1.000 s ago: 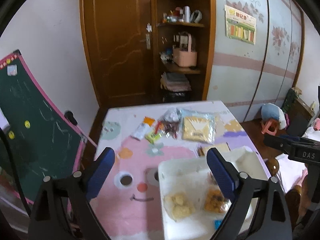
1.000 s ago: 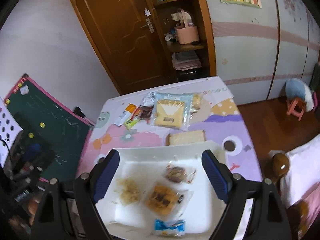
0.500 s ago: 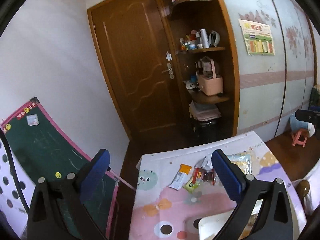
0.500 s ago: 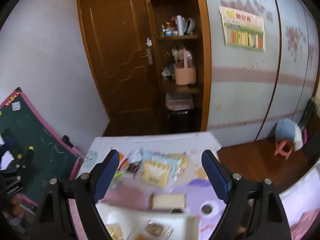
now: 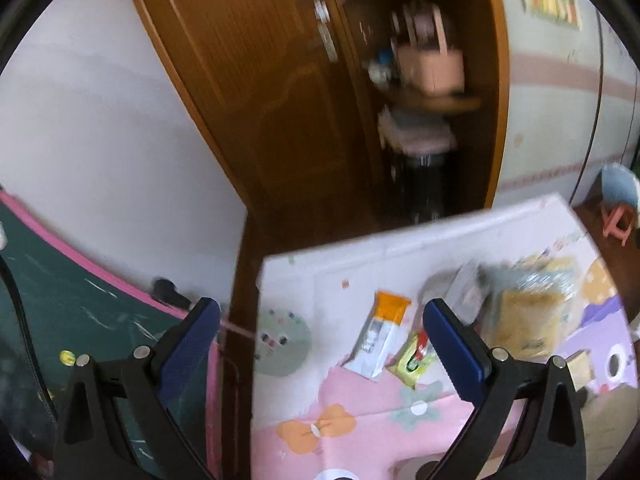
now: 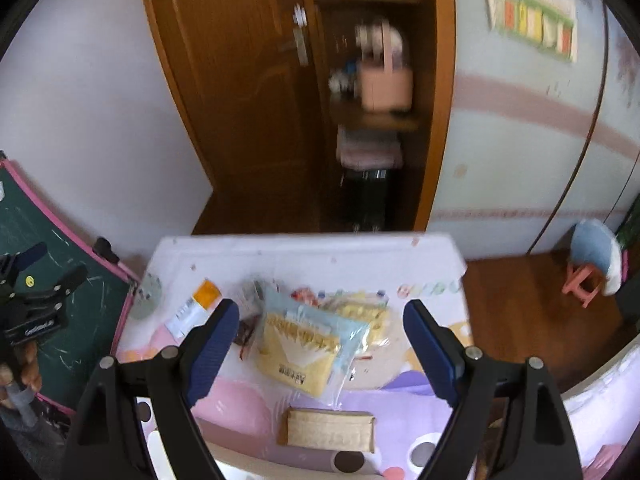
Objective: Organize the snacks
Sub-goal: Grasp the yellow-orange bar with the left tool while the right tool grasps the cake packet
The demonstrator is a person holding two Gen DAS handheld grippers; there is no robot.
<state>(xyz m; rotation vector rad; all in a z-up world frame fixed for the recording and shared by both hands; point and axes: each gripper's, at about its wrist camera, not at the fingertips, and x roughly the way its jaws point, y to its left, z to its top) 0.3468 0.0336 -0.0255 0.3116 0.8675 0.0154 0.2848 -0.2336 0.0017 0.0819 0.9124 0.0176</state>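
The cartoon-print table [image 6: 420, 264] carries loose snacks. Between the right gripper [image 6: 316, 344]'s wide, empty jaws lies a yellow-and-blue packet [image 6: 304, 344], a tan bar [image 6: 328, 430] just nearer. The left gripper [image 5: 320, 344], spread empty, frames an orange-topped wrapper [image 5: 380, 336].

You see glossy plastic on the blue cracker bag [image 6: 308, 344], smooth printed cloth on the table cover [image 6: 420, 404], and polished wood on the door [image 6: 240, 80].

Home bedroom: wardrobe [image 6: 520, 152], wooden door [image 6: 240, 92]
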